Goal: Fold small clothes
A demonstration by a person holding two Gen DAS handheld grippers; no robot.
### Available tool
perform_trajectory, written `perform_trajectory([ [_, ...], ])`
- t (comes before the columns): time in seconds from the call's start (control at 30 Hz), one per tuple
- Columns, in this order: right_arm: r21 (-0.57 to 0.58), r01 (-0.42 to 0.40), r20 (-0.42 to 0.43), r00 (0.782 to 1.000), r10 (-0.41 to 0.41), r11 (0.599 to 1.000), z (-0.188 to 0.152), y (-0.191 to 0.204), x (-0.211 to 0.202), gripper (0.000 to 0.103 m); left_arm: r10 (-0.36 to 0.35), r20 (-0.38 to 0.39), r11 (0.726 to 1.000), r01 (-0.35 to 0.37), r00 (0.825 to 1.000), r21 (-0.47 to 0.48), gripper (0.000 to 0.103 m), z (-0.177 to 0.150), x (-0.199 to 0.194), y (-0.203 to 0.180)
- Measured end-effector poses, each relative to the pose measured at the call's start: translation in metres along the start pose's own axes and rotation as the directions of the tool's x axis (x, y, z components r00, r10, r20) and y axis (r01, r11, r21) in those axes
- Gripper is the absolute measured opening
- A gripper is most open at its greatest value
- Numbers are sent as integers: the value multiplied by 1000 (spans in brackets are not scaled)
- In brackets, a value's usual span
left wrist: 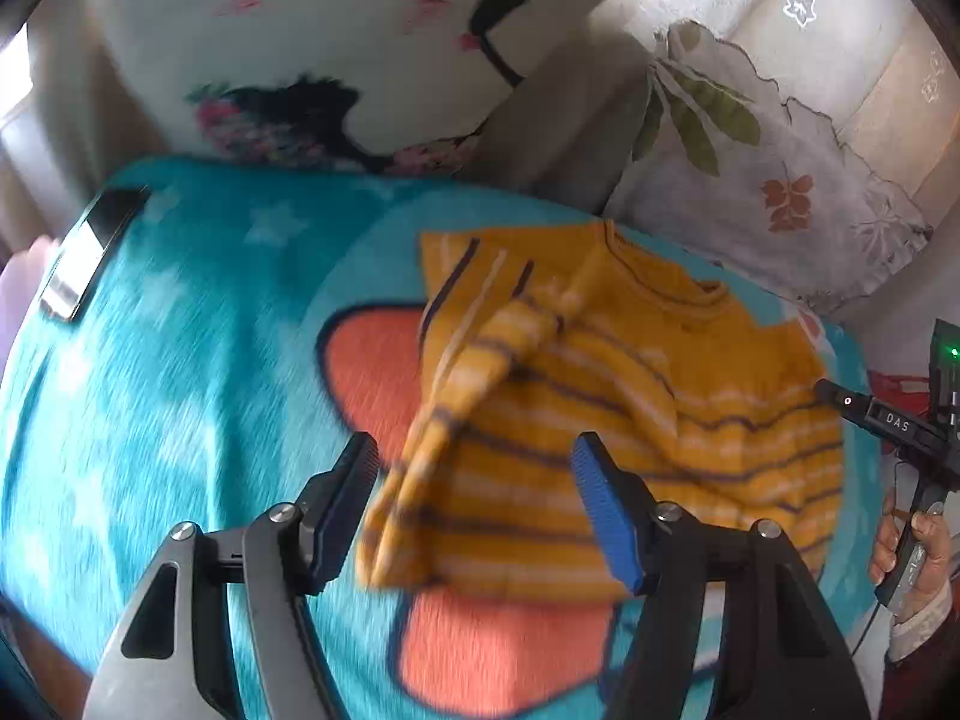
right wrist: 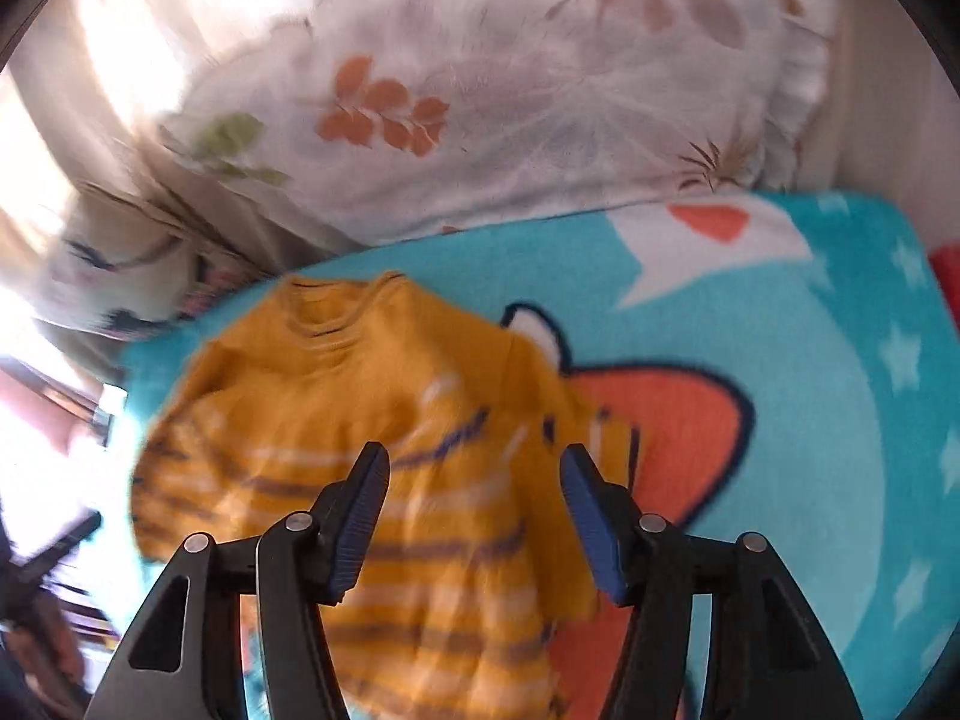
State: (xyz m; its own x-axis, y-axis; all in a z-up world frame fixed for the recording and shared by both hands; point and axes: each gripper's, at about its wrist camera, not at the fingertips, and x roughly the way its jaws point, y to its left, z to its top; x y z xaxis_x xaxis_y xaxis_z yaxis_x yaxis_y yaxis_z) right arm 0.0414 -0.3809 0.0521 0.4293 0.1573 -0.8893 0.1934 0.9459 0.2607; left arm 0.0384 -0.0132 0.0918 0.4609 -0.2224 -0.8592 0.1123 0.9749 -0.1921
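A small yellow sweater (left wrist: pixel 630 414) with dark and white stripes lies on a turquoise blanket (left wrist: pixel 198 396). One sleeve (left wrist: pixel 474 372) is folded across its body. My left gripper (left wrist: pixel 477 459) is open, with the sweater's lower left edge between its fingers' line of sight. My right gripper (right wrist: pixel 474 465) is open above the sweater (right wrist: pixel 372 420), holding nothing. The right gripper also shows at the right edge of the left wrist view (left wrist: pixel 888 420), held in a hand.
The blanket (right wrist: pixel 840 420) carries an orange cartoon print (left wrist: pixel 372 372). A phone (left wrist: pixel 90 252) lies on its far left corner. A white pillow with a dark drawing (left wrist: pixel 360 42) and a floral cushion (right wrist: pixel 510 102) stand behind the blanket.
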Motion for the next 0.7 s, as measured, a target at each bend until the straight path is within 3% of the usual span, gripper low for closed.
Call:
perform_trajectory([
  [0.1, -38, 7, -43, 999, -8, 999, 13, 7, 20, 62, 31, 10, 994, -32, 999, 102, 66, 28, 29, -14],
  [0.13, -42, -1, -66, 998, -2, 999, 17, 10, 26, 40, 62, -1, 989, -61, 998, 135, 66, 36, 42, -17],
  [0.17, -46, -10, -87, 996, 6, 999, 19, 11, 30, 8, 89, -35, 984, -83, 995, 159, 60, 44, 56, -18],
  [0.2, -53, -5, -104, 995, 0, 999, 23, 14, 33, 7, 86, -86, 983, -71, 993, 169, 27, 50, 69, -16],
  [0.23, -65, 15, -90, 996, -21, 998, 28, 17, 31, 7, 71, -137, 986, -48, 988, 161, 7, 56, 80, -12],
  [0.27, -65, 22, -80, 996, -28, 998, 33, 18, 28, 6, 62, -170, 990, -40, 984, 133, 5, 61, 87, -5],
  [0.4, 1, 31, -18, 999, -31, 1000, 53, 12, 16, 6, 25, -146, 1000, -23, 989, 13, 3, 76, 86, 29],
  [0.47, 37, 54, -13, 998, -53, 998, 60, 7, 22, 7, 58, -131, 998, -62, 990, -24, 1, 80, 90, 45],
  [0.5, 58, 82, -25, 996, -80, 995, 62, 2, 32, 10, 65, -140, 997, -71, 988, -35, 1, 81, 94, 52],
  [0.57, 58, 148, -69, 987, -144, 987, 62, -3, 49, 36, 46, -181, 997, -58, 982, -59, 1, 80, 102, 63],
  [0.63, 59, 199, -97, 976, -193, 978, 60, -10, 57, 39, 22, -175, 998, -31, 984, -52, 1, 78, 97, 66],
  [0.7, 105, 185, -52, 982, -180, 977, 58, -15, 37, 39, 11, -137, 1000, -15, 991, -26, 3, 73, 80, 66],
])
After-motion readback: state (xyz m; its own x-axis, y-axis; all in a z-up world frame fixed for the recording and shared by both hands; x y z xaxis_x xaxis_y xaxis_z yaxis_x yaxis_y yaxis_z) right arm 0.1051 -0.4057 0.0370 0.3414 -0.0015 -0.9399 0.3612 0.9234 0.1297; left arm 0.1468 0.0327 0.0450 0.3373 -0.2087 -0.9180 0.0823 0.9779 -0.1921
